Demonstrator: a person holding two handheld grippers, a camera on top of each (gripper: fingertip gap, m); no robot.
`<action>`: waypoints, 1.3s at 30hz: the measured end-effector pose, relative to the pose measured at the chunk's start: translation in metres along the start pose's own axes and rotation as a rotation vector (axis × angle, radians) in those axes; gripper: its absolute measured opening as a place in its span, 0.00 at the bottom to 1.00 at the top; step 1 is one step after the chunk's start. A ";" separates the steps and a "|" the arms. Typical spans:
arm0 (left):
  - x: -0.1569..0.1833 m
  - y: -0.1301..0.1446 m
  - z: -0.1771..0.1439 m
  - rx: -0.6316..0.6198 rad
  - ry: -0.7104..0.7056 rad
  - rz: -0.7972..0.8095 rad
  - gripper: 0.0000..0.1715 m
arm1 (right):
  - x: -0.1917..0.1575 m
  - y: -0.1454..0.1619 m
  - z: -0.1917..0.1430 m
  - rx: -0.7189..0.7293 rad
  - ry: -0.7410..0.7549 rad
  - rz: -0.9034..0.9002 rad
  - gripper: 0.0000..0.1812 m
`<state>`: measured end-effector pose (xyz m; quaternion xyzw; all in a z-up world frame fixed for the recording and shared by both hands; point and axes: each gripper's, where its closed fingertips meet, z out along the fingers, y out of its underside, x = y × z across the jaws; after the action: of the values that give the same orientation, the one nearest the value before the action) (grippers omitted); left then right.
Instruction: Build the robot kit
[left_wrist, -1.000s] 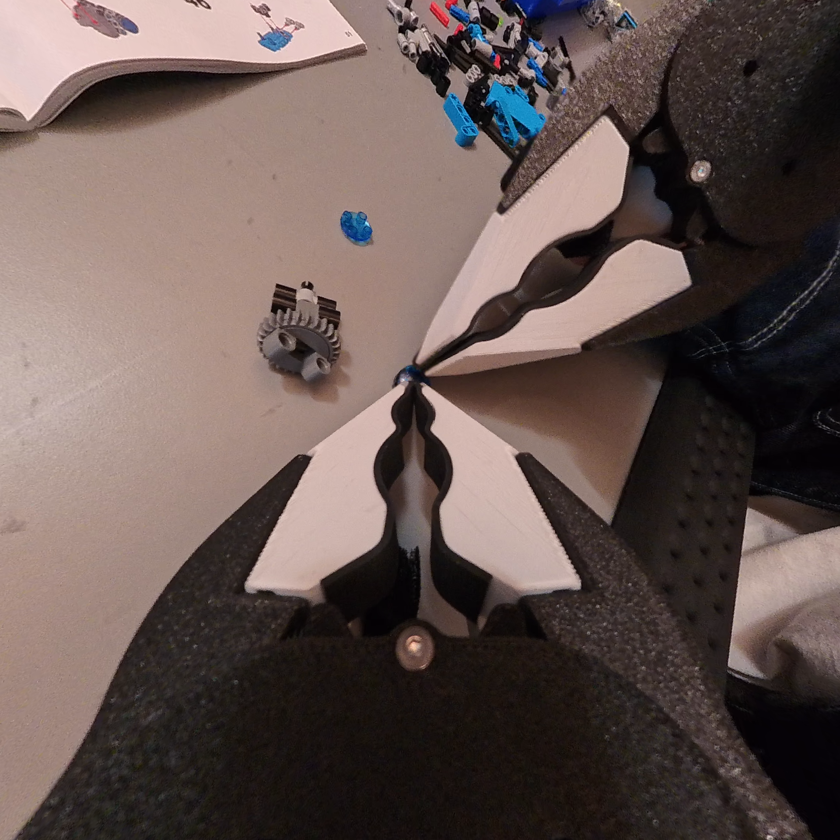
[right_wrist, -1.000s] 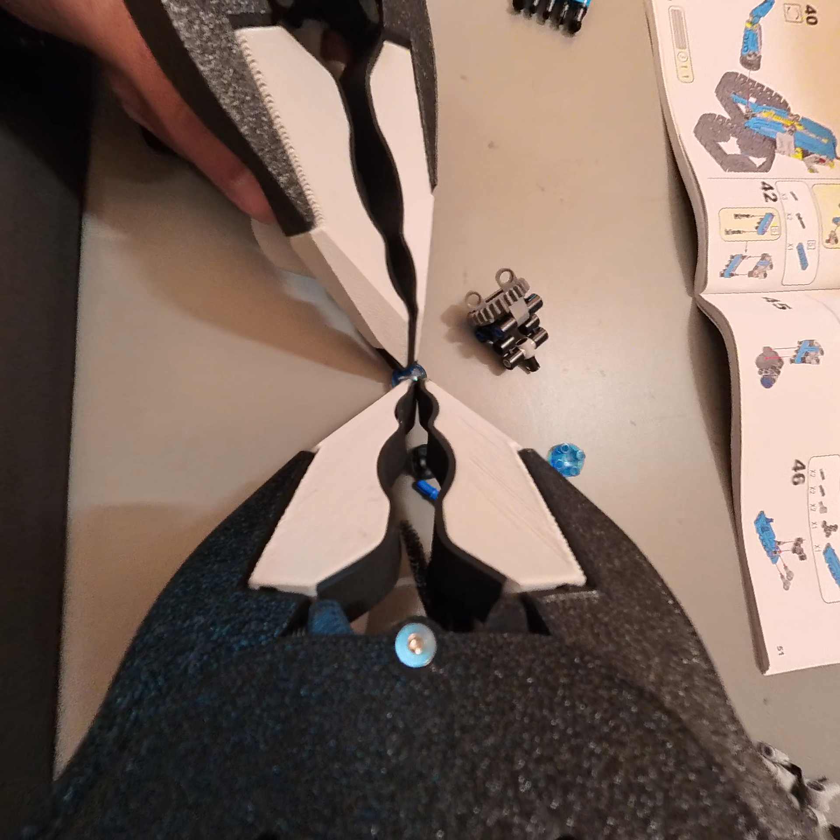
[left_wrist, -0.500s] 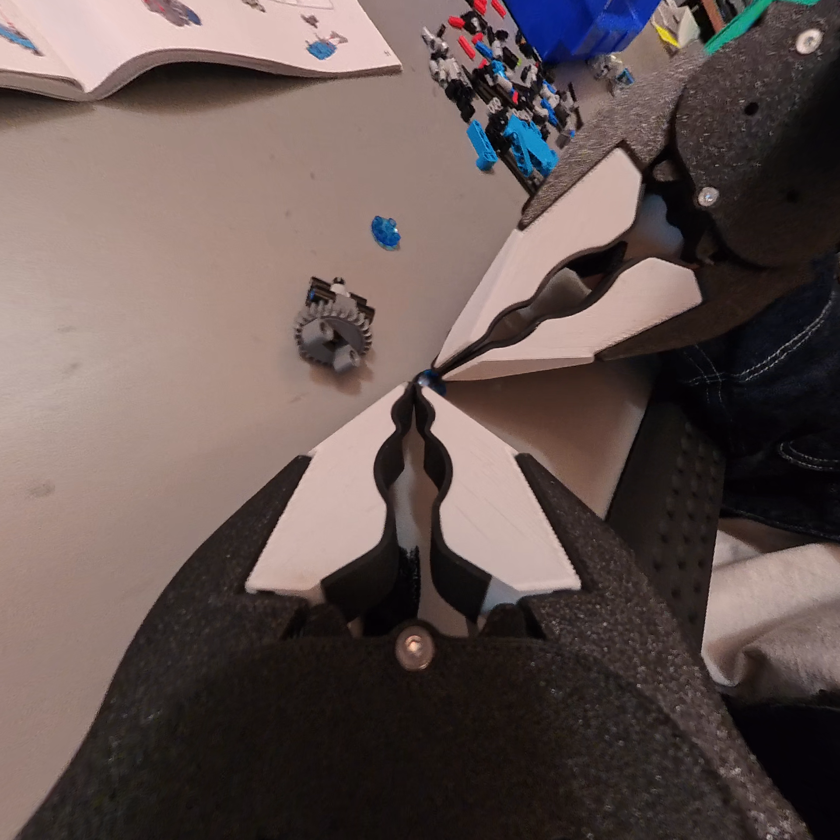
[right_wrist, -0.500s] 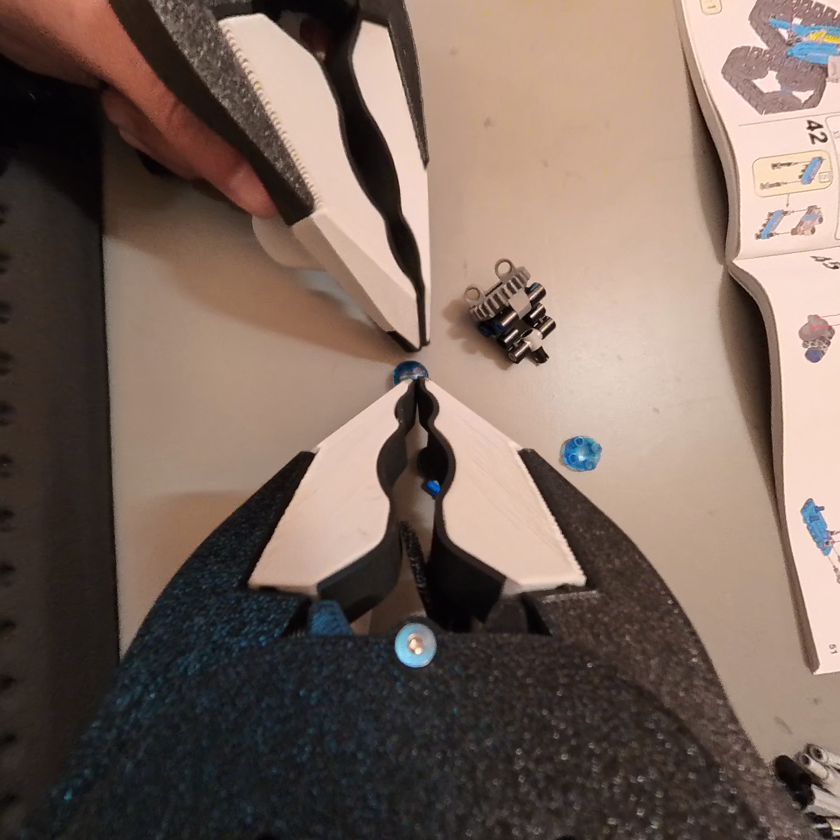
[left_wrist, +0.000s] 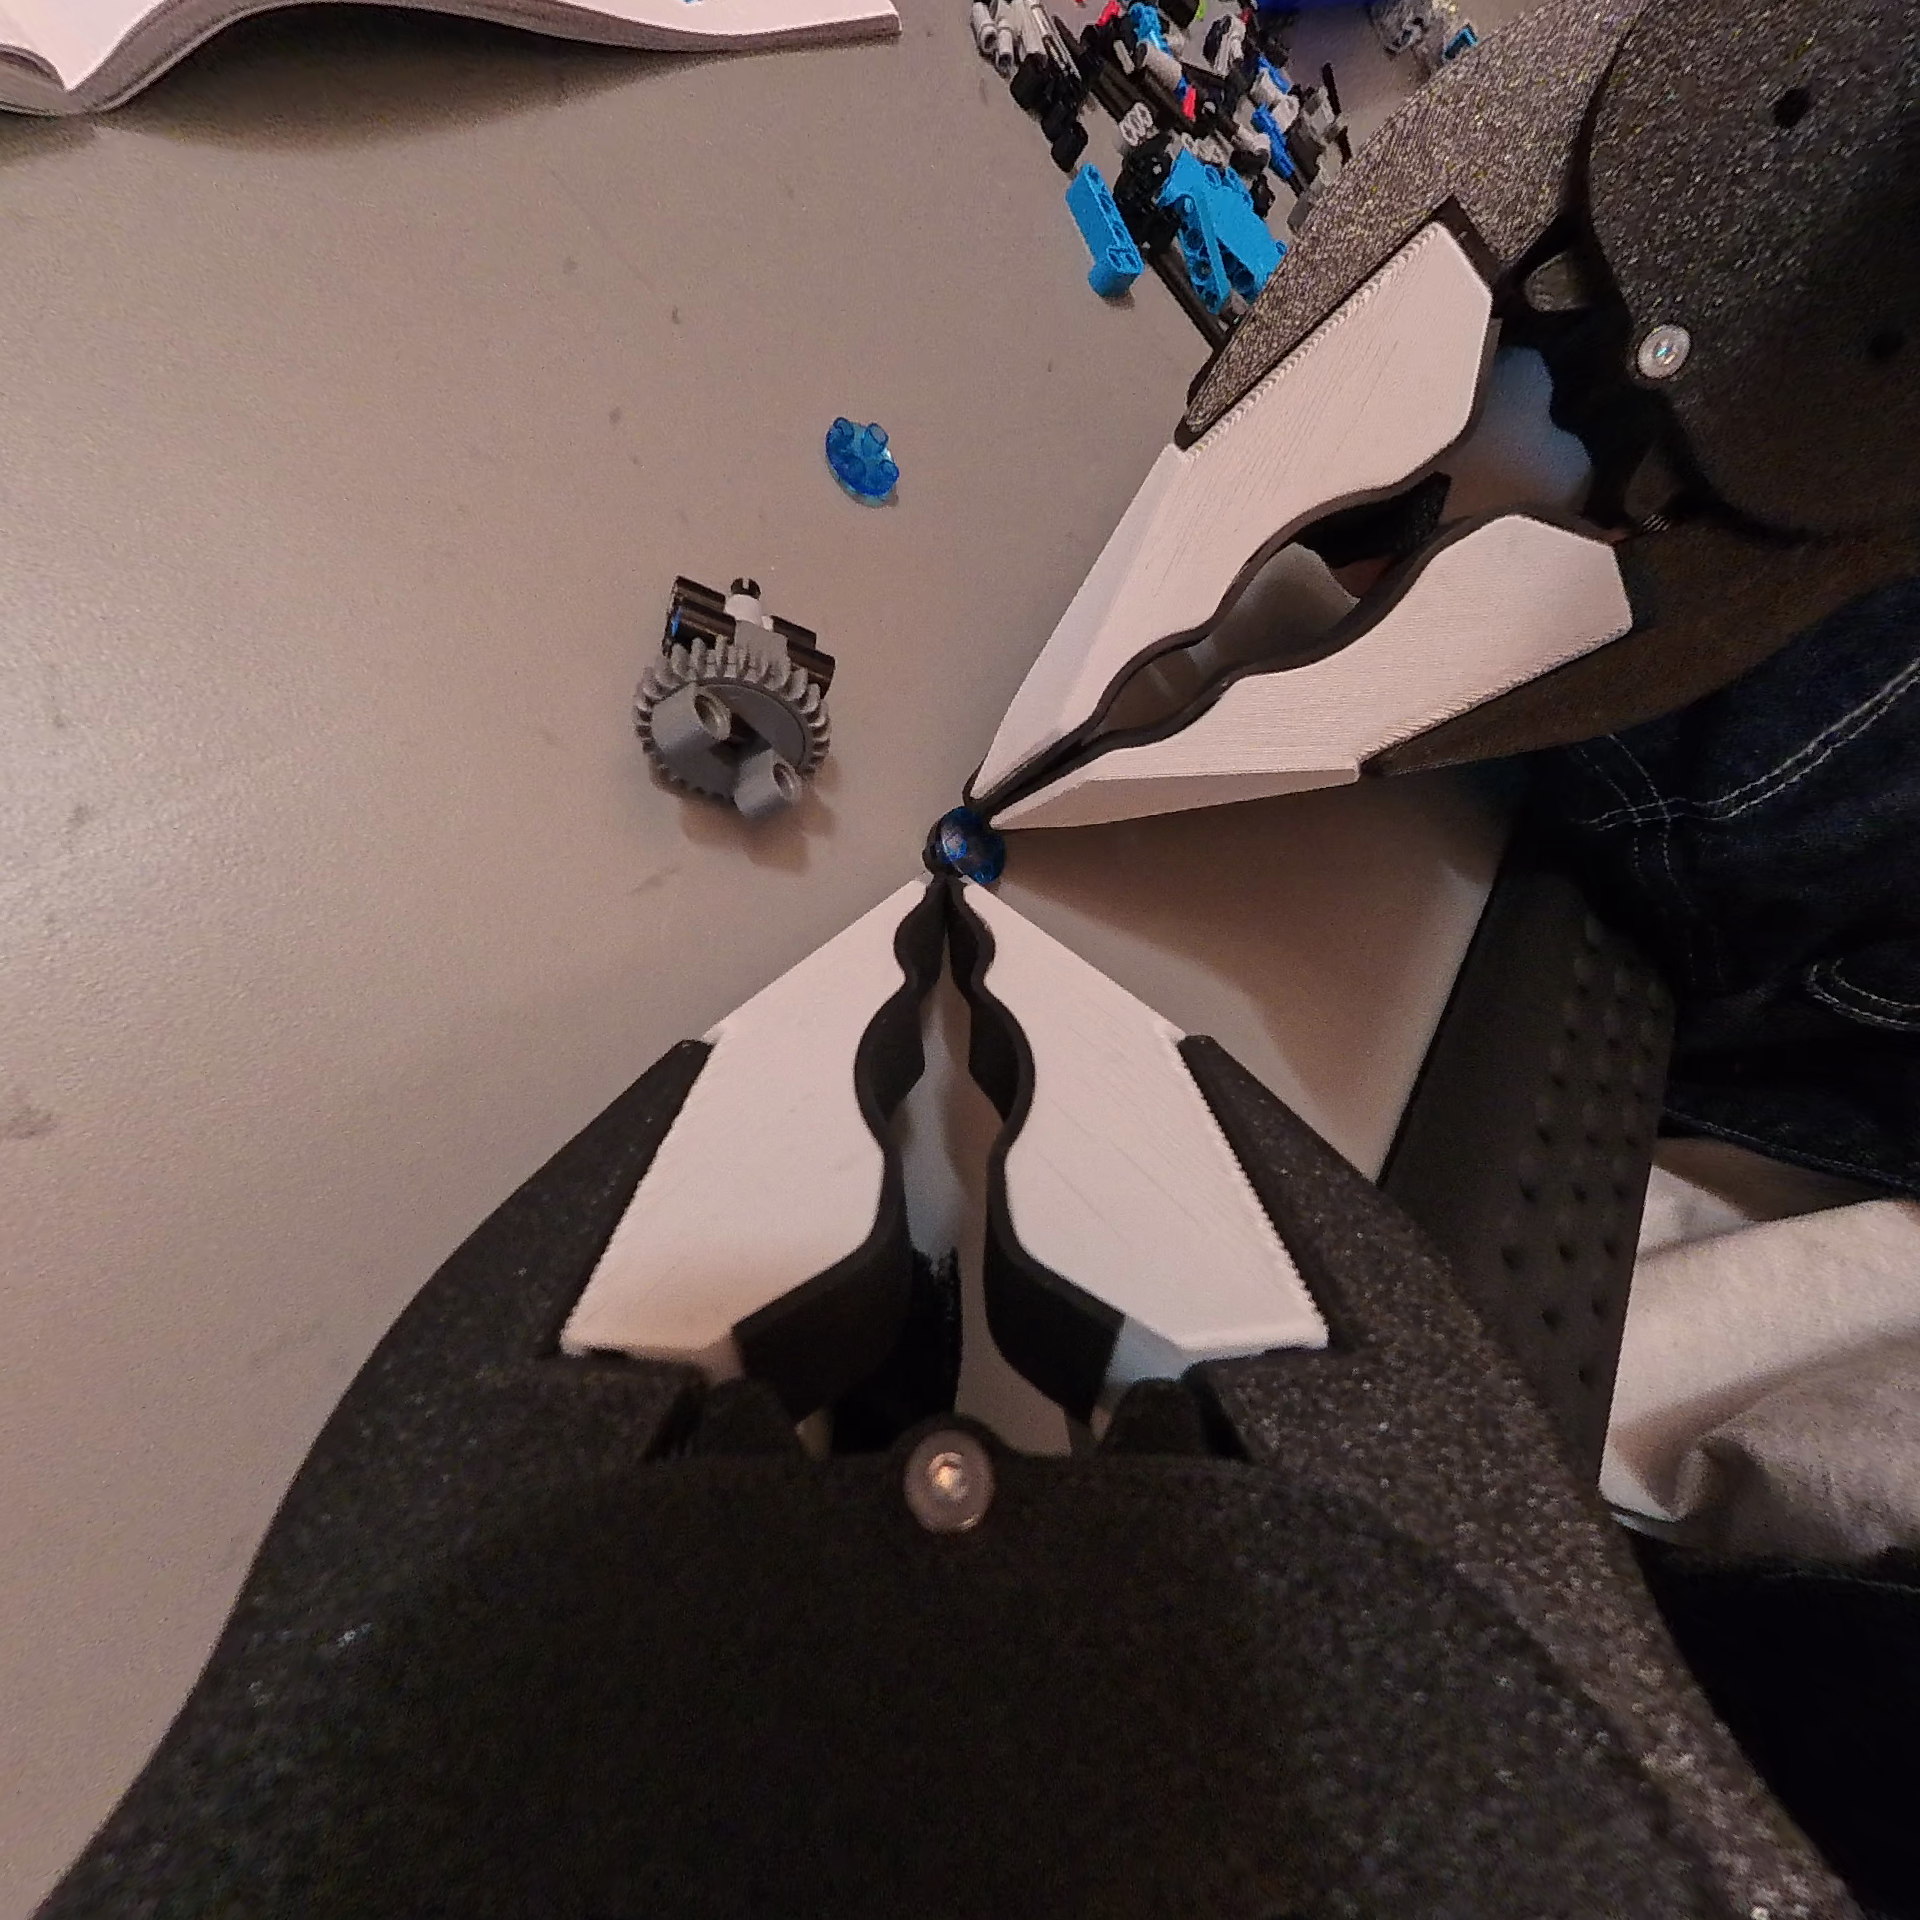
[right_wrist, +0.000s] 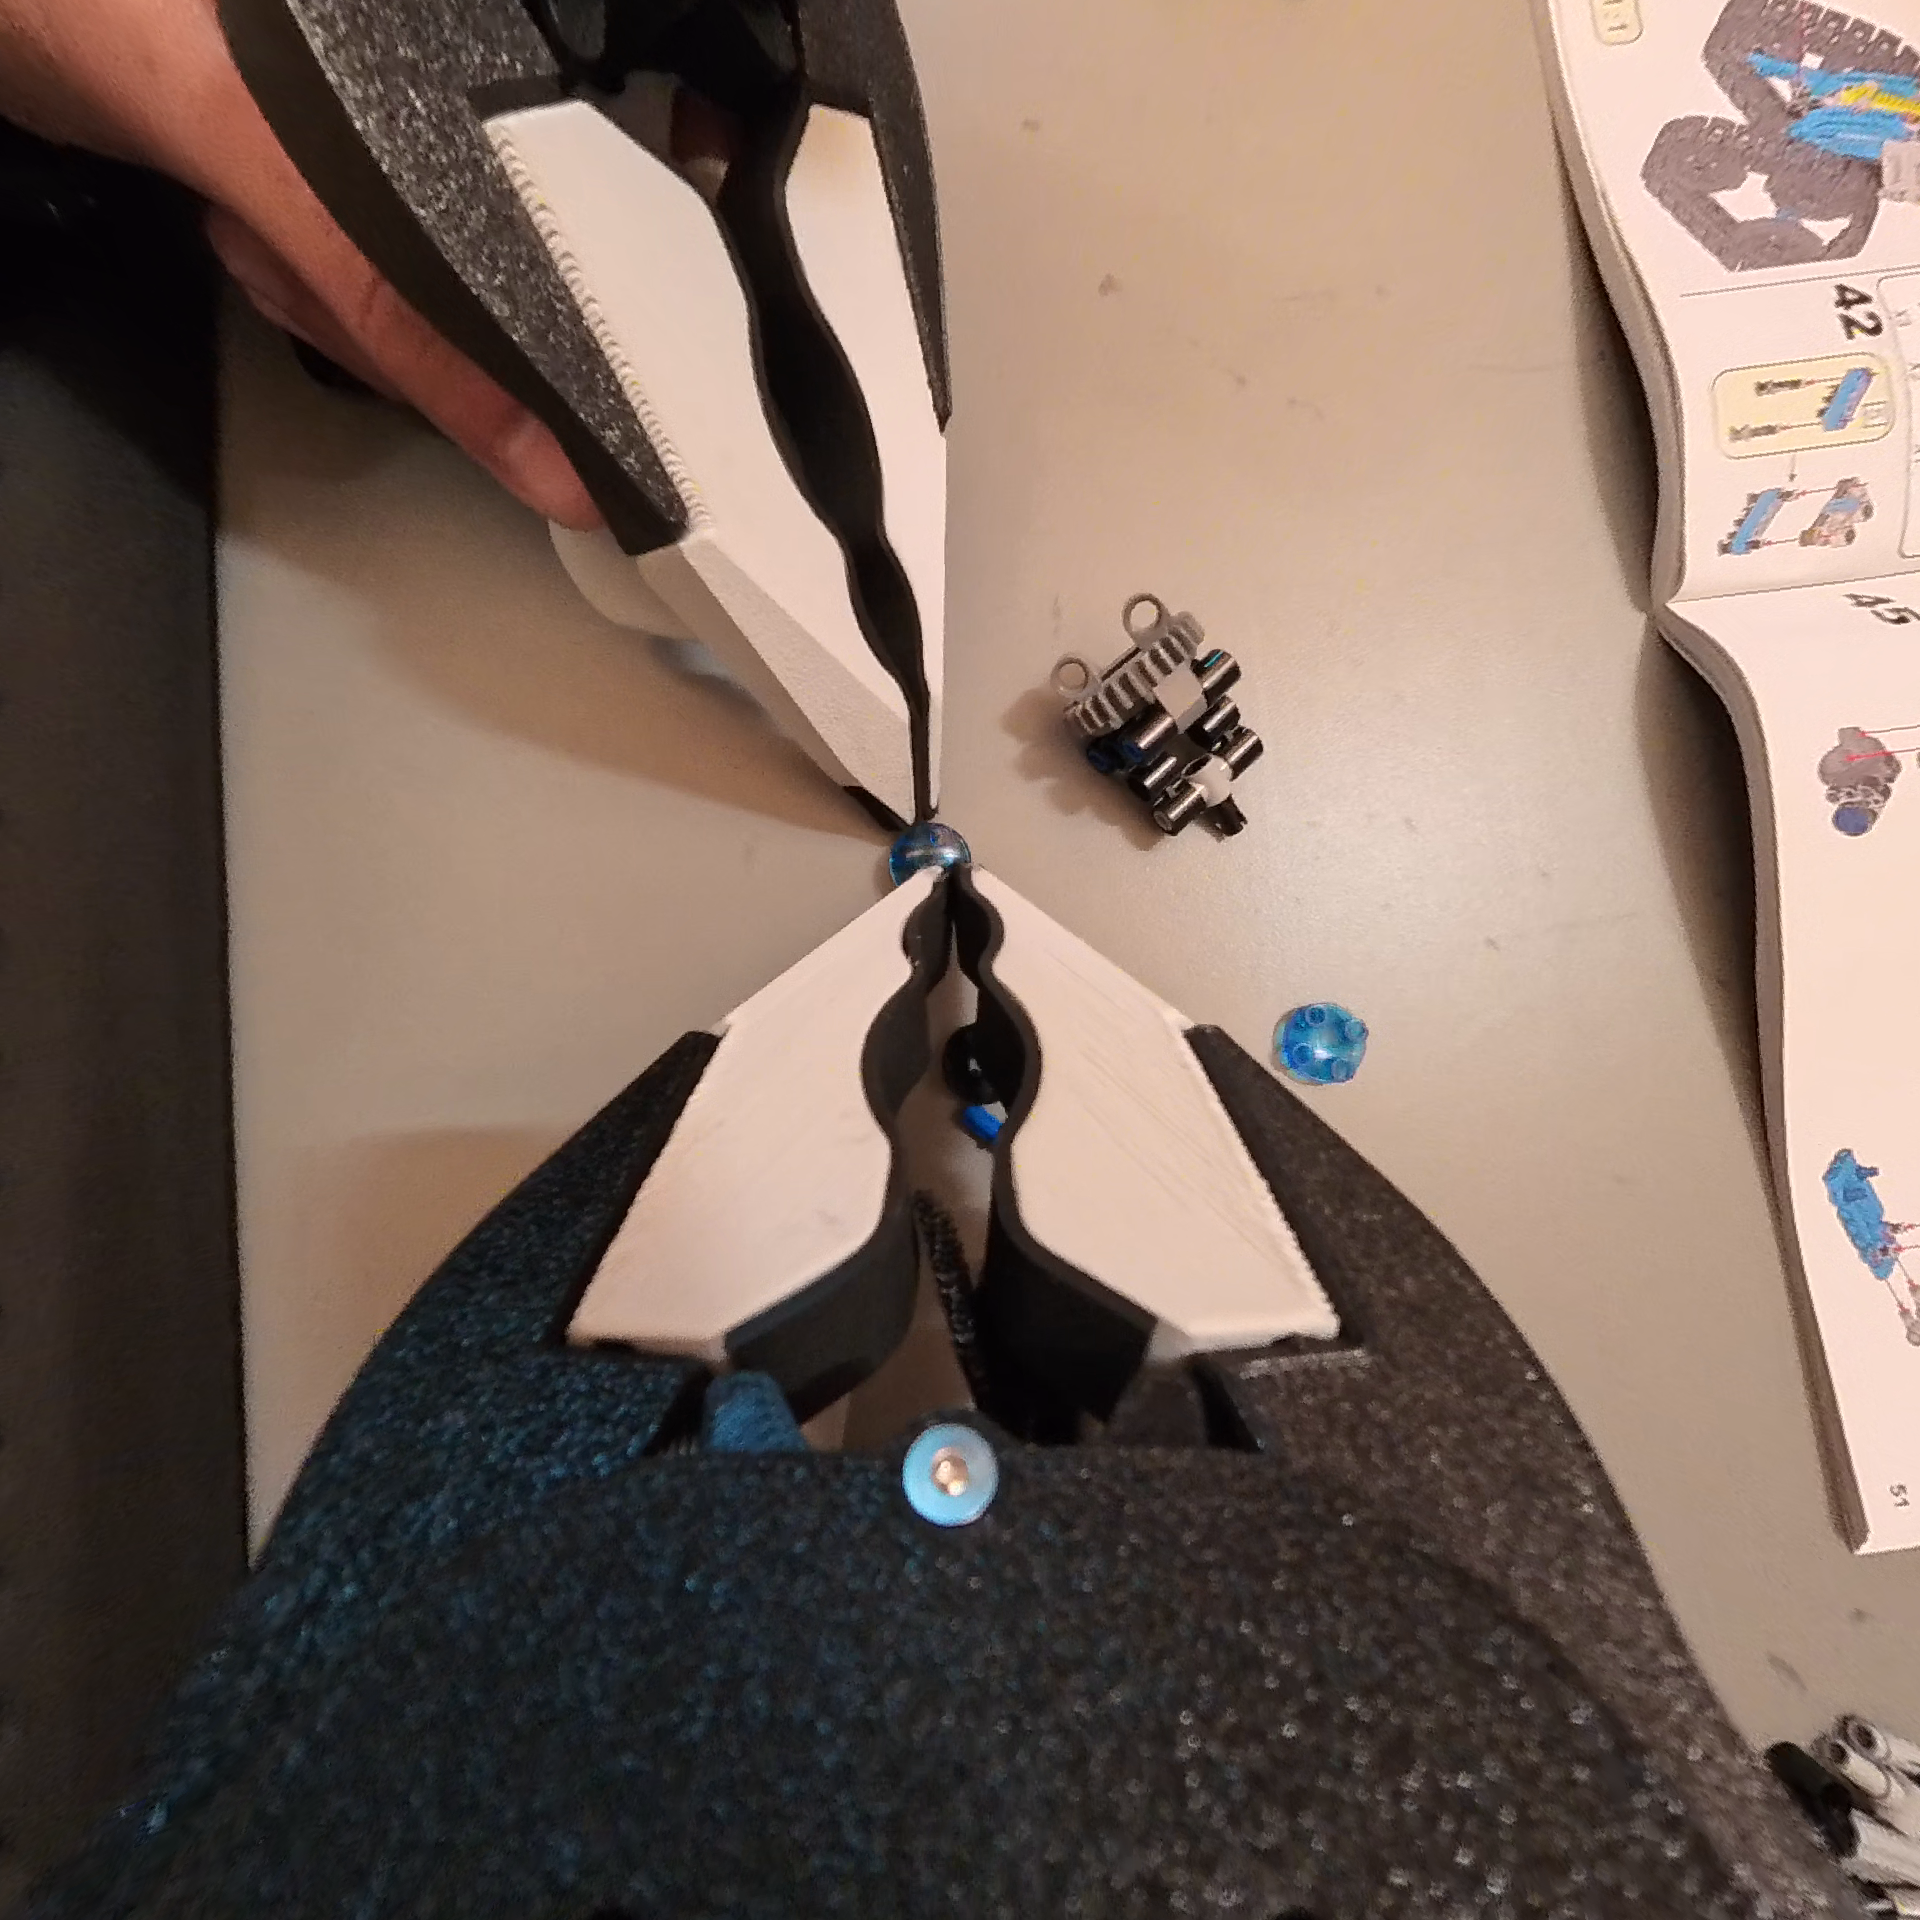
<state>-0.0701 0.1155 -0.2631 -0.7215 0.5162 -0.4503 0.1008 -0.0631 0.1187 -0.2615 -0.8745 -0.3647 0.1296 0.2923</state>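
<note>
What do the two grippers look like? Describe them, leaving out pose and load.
Both match: the left gripper and right gripper have black speckled foam-like bodies, white ridged wedge fingers edged with wavy black pads, and a silver screw at the base. No cables show.

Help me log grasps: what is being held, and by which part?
A small translucent blue round stud, pinched at its edge between the right gripper tips; the shut left gripper meets its opposite edge, hold uncertain.
</note>
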 end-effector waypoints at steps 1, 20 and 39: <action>0.000 0.000 0.000 -0.001 0.000 -0.001 0.00 | 0.000 0.000 0.000 -0.008 0.003 0.004 0.00; 0.000 -0.007 0.000 0.027 -0.073 0.113 0.00 | 0.000 -0.002 0.003 -0.050 0.023 0.009 0.00; 0.008 -0.046 -0.033 0.292 -0.023 0.130 0.00 | 0.000 -0.008 0.004 0.128 -0.058 0.064 0.08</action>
<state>-0.0640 0.1395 -0.2116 -0.6694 0.4897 -0.5048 0.2396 -0.0693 0.1252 -0.2594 -0.8612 -0.3356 0.1872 0.3327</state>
